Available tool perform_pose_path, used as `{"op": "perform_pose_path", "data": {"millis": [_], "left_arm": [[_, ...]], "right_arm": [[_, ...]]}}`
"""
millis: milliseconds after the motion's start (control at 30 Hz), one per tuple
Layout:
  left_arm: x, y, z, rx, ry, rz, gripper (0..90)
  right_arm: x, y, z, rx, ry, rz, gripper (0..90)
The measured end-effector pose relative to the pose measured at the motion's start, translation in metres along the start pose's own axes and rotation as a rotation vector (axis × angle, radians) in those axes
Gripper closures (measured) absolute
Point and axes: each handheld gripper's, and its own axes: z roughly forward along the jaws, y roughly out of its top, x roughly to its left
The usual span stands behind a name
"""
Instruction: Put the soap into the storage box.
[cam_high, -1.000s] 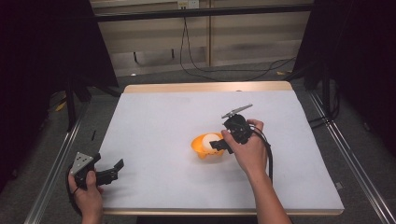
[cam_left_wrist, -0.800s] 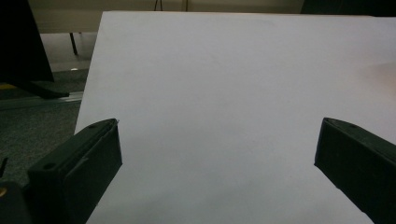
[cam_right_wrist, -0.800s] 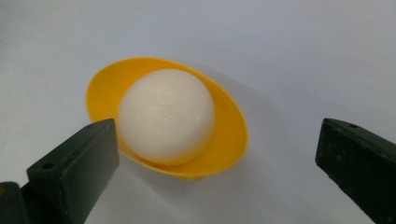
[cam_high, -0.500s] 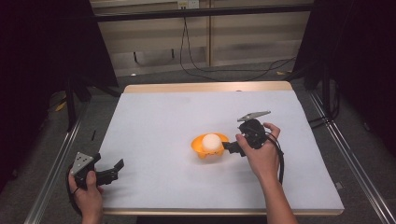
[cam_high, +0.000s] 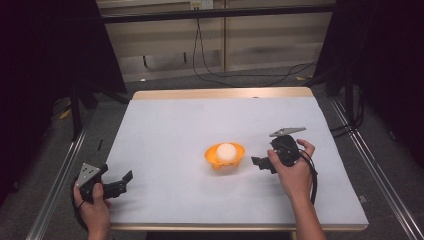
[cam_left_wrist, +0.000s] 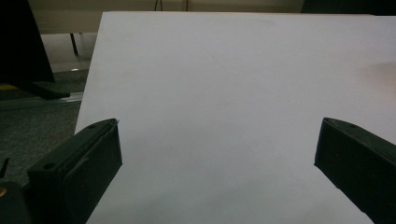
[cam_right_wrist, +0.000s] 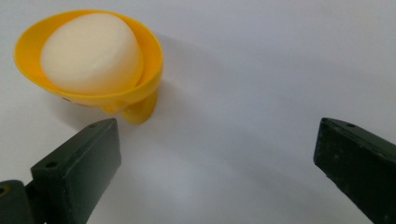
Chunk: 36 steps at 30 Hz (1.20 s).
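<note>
Jaws of the right gripper (cam_high: 261, 163) stand spread wide and hold nothing, low over the desk (cam_high: 175, 130) just right of the yellow bowl (cam_high: 225, 159). A white round block (cam_high: 226, 150) sits inside that bowl near the desk's middle, apart from both jaws. This placement suggests a release or an approach; which one cannot be told. Far off at the near left corner, the left gripper (cam_high: 121, 181) rests spread and empty, likely parked out of the way.
</note>
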Motion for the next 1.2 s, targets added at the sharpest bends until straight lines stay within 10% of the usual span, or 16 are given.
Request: {"op": "perform_pose_path", "data": {"millis": [1200], "left_arm": [[-0.001,0.0,0.0,-0.001,0.001,0.009,0.6]], "right_arm": [[-0.054,-0.073,-0.031,-0.041,-0.069,0.111,1.1]]}}
